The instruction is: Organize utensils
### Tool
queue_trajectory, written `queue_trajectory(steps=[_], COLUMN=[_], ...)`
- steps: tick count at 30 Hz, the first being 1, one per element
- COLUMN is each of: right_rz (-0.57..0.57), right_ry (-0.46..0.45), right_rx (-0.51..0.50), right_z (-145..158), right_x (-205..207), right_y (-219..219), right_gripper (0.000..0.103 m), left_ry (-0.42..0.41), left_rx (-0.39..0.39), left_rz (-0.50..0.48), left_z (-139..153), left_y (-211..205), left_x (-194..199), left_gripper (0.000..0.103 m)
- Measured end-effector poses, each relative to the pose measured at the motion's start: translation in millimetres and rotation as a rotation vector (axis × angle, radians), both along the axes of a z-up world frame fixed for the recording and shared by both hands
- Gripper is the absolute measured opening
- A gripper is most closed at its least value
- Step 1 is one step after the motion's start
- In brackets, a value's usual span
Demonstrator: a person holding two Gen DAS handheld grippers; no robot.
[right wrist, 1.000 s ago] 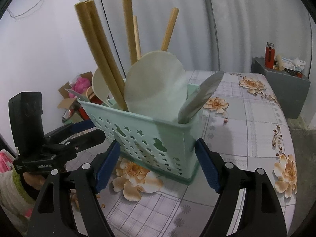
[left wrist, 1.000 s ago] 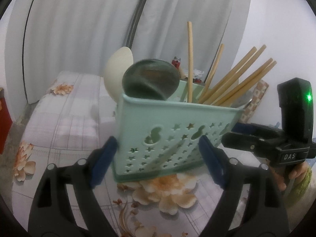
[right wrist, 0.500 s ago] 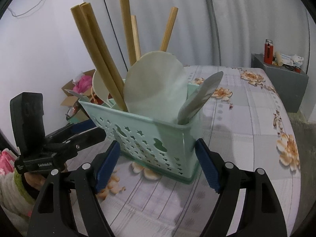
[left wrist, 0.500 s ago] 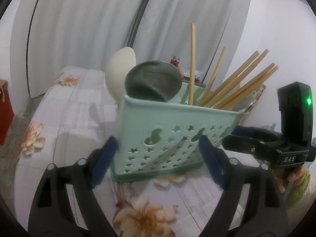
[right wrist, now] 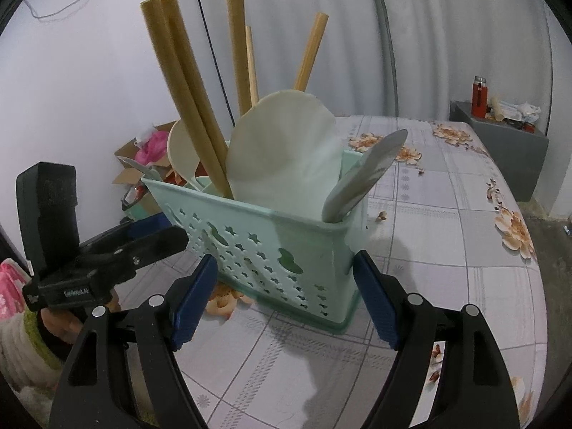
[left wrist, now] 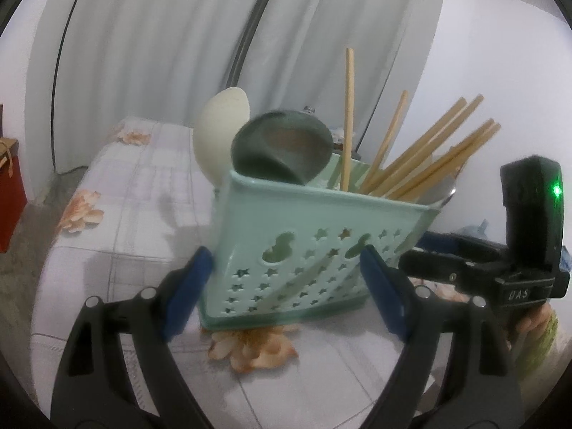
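Entry: caddy transfer, both tongs engaged.

Left gripper (left wrist: 285, 284): blue pads bore on the two faces either side of one corner of the mint-green caddy (left wrist: 321, 236), low on its star-punched walls. I read it as clamped on the caddy, jaws wide because the caddy is wide.

Right gripper (right wrist: 286, 296): same arrangement at the opposite end, pads against the walls near the base, also clamped on the caddy. (Each camera showed the other gripper reaching in from the side.)

Caddy contents: bamboo chopsticks (left wrist: 429, 157) fanned out and leaning toward the right gripper's end, a cream spoon (left wrist: 221, 132) and a dark ladle (left wrist: 282, 150) standing at the left gripper's end, and a grey spoon (right wrist: 364, 178) leaning over the rim.

Beneath the caddy lay the floral tablecloth (left wrist: 143, 196). The caddy looked slightly tilted in the left view. I could not tell whether its base cleared the cloth or rested on it.

Judgement on the step in hand, placing the loaded caddy:
- Move both hands together. Any mismatch would twist the thin plastic walls.
- Level the rim, since the tall chopsticks could tip out.
- Set the base flat on the cloth before easing either grip.
- Release one gripper at a time.
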State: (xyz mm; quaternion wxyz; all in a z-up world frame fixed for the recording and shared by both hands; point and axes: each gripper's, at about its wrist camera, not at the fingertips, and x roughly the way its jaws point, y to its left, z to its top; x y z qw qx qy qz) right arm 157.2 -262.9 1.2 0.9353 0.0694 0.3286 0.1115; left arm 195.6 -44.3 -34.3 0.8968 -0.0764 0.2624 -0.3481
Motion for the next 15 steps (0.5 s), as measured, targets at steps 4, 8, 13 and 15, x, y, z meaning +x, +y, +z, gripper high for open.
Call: queue_trajectory(steps=[4,8,13,15], right_rz=[-0.019,-0.037,-0.107,-0.148], right_ry=[-0.015,-0.016,0.001,0.014], right_rx=[0.031,0.043,-0.014,-0.049], right_z=[-1.9,-1.8,2.9,5.7], right_x=[-6.3,-21.3,-46.5,-54.9], right_y=[1.0,0.2,4.1,8.9], right_gripper=[0.076,0.076,0.076,0.080], left_ry=[0.021,0.021,0.055,0.089], left_rx=[-0.006,-0.013,0.087,0.139], left_rz=[0.003,0.068,0.270,0.322], left_z=[0.9,4.2,4.1,2.1], left_y=[5.1,21.0,42.5,44.6], left_x=[2.6,-13.7,-42.4,-45.7], left_gripper=[0.081,0.082,0.088,0.089])
